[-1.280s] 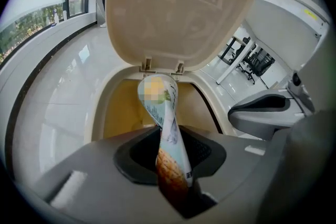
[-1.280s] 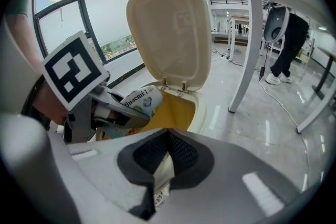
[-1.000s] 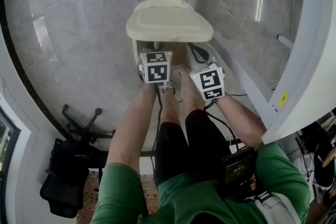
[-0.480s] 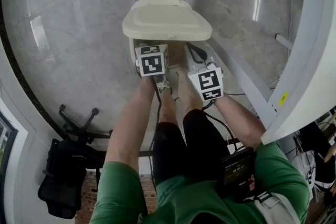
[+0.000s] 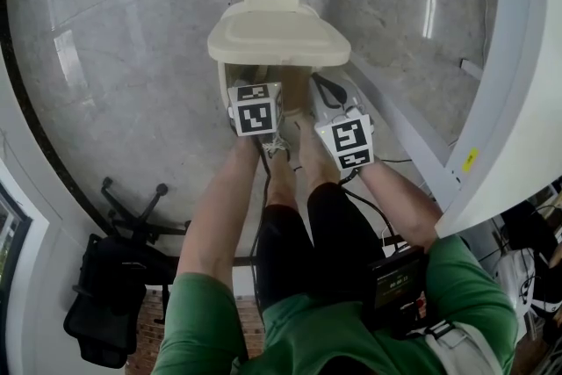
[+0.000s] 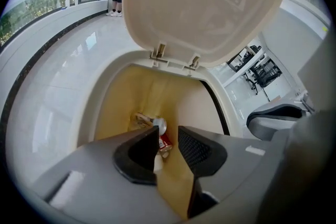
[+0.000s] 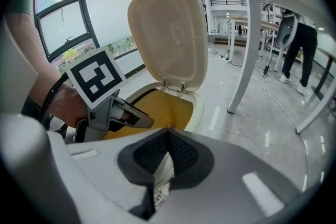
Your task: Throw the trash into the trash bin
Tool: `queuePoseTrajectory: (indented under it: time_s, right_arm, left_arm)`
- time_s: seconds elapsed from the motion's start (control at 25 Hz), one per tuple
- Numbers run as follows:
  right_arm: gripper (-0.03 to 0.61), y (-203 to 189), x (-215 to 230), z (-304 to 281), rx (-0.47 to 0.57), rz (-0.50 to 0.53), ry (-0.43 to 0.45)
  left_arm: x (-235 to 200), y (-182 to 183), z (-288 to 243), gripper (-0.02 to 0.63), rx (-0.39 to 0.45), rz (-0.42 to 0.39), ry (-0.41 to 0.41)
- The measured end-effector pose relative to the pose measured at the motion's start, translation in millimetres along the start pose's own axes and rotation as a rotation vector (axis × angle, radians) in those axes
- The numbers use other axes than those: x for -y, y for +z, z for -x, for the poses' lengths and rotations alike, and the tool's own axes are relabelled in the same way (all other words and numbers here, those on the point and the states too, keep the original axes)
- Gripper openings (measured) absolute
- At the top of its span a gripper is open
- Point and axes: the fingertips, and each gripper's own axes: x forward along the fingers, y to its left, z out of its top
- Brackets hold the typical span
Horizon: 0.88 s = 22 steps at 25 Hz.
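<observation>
You stand over the trash bin (image 5: 219, 82). Its cream lid (image 5: 279, 38) is tipped up on the far side and the mouth is wide open. Your left gripper (image 6: 168, 131) hangs over the near part of that mouth and points steeply down into it. Its jaws stand apart with nothing between the pads, and they have just been closing partway from a wider gape.

Past the tips, at the bottom of the yellow-brown liner (image 6: 149, 89), lies a red can (image 6: 164, 143) with its silver end toward the far wall. It touches a crumpled scrap (image 6: 139, 120) just to its left. The trash is inside the bin, clear of both tools.

Your right gripper (image 7: 168, 131) sits just right of the left one, a little nearer to you, and is aimed down toward the bin. Its jaw tips are pressed together. Something white shows in the slit behind the tips, but you cannot tell whether it is pinched there or only lies below.

A white shoe (image 5: 279, 145) rests on the floor between the two tools, at the foot of the bin. A white table (image 5: 514, 57) runs along the right, and a black office chair (image 5: 132, 211) stands at the near left.
</observation>
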Motion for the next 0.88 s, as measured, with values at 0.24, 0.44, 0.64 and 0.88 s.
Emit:
queuePoseTrajectory:
  time_s: [0.24, 0.44, 0.64, 0.88]
  right_arm:
    - [0.003, 17, -3, 9, 0.016, 0.015, -0.007]
    - [0.003, 39, -11, 26, 0.033, 0.036, -0.008]
    - [0.003, 64, -24, 49, 0.051, 0.057, -0.006]
    - [0.003, 104, -39, 94, 0.086, 0.045, -0.008]
  left_arm:
    - [9, 15, 29, 0.036, 0.079, -0.048, -0.005]
    - [16, 35, 68, 0.006, 0.167, -0.111, 0.016]
    - [22, 56, 118, 0.006, 0.281, -0.229, 0.044]
    - [34, 72, 193, 0.006, 0.368, -0.24, 0.035]
